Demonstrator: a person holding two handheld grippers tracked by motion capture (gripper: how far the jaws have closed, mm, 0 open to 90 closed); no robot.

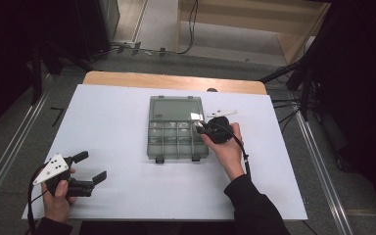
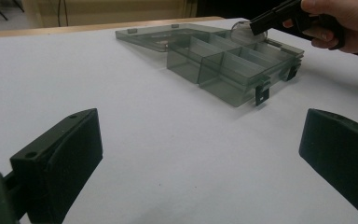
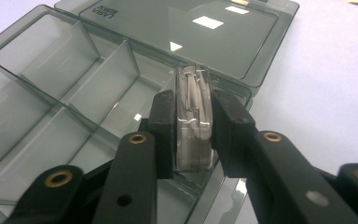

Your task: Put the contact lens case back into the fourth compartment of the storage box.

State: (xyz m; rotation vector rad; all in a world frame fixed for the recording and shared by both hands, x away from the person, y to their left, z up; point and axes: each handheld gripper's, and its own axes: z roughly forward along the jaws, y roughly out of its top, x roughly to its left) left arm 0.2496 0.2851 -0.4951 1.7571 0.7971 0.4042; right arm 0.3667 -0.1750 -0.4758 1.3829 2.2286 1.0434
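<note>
A smoky translucent compartment box (image 1: 176, 131) lies open in the middle of the white table, its lid (image 3: 186, 32) flat on the far side. My right gripper (image 3: 193, 114) is shut on a small clear round case (image 3: 194, 84), held on edge above the box's compartments near its right side. The left gripper view shows the same case (image 2: 241, 31) over the box (image 2: 223, 63). My left gripper (image 1: 90, 168) rests at the near left of the table, well apart from the box, jaws wide open with nothing between them.
A small white strip (image 1: 223, 113) lies on the table just beyond the right hand. The white board (image 1: 112, 122) has wide bare room left and in front of the box. Cables and dark stands run along the floor at both sides.
</note>
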